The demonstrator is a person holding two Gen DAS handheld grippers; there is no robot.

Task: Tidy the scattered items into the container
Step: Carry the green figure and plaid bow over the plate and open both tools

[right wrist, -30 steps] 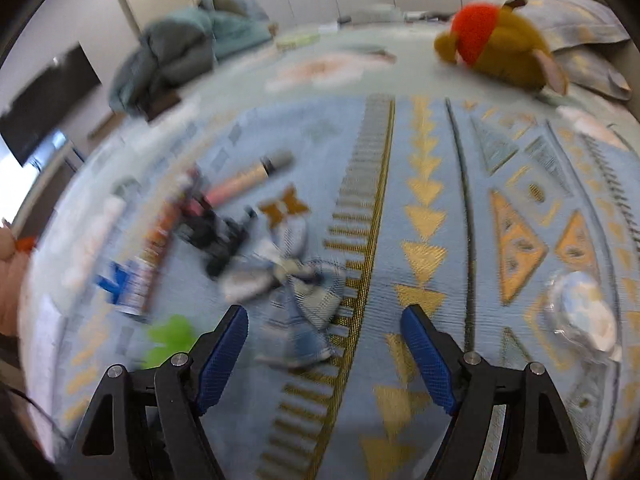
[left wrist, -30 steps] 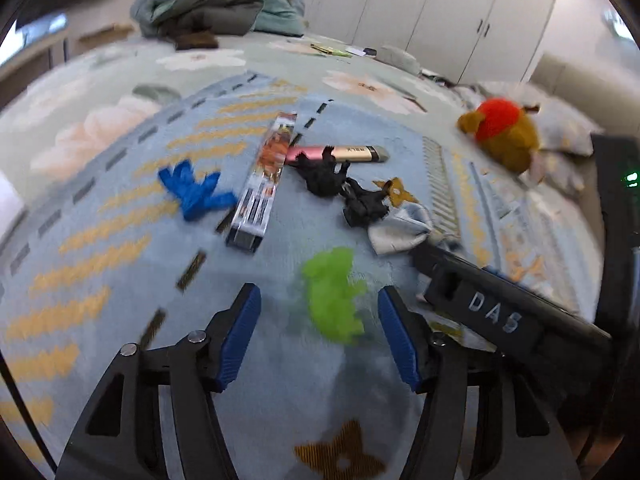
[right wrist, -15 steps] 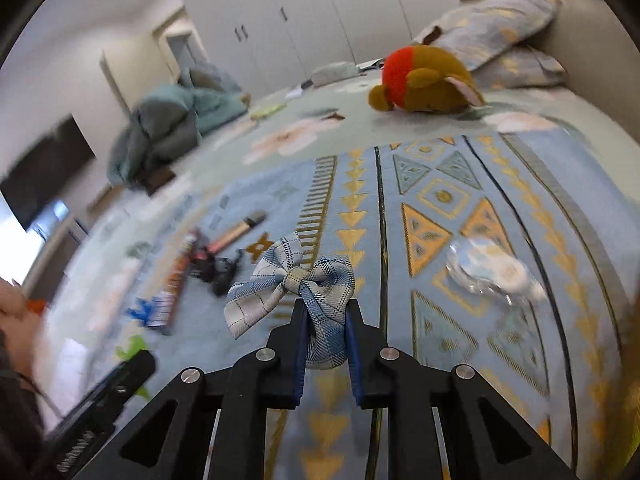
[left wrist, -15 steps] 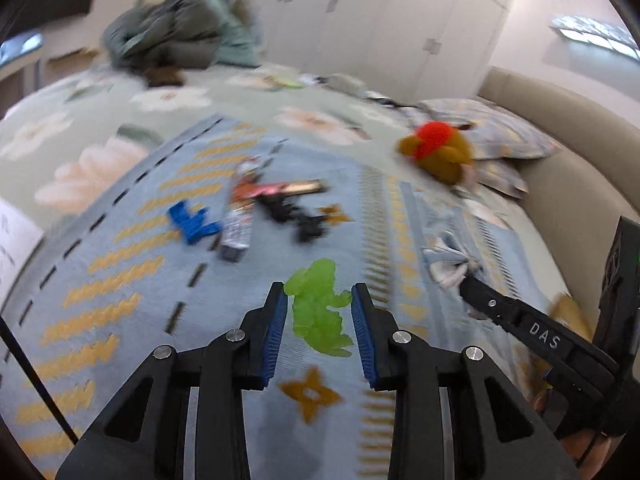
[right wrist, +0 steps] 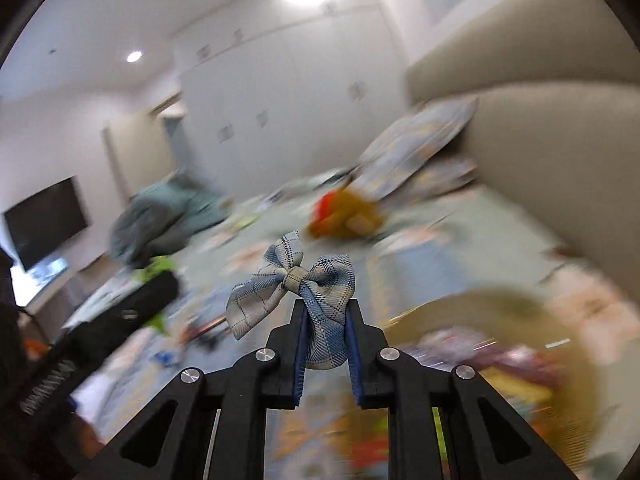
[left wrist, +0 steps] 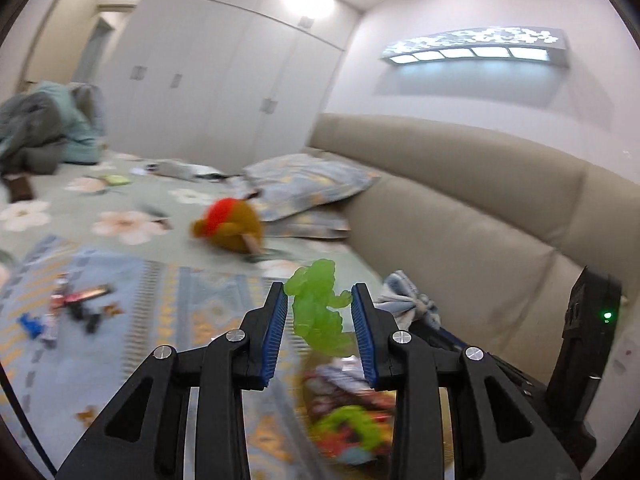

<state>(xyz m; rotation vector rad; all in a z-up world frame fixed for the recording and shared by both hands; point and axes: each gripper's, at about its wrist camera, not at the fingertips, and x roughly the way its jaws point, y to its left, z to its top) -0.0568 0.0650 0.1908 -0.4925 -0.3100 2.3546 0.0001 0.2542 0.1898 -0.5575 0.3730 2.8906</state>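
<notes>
green translucent figure [left wrist: 320,308] in left claw [left wrist: 320,320], plaid bow [right wrist: 296,292] in right claw [right wrist: 326,336]

A bed [left wrist: 248,280] under a flowered sheet carries a blue patterned blanket [left wrist: 168,300], with a red-capped plush toy [left wrist: 230,230] just beyond the blanket's far edge, pillows [left wrist: 304,184] behind the plush, and small scattered items [left wrist: 68,308] on the blanket's left part.

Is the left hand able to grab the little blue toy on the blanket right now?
Probably not yet. The left gripper has its jaws shut on the green figure and is lifted above the blanket; the blue toy lies far off to its left.
</notes>
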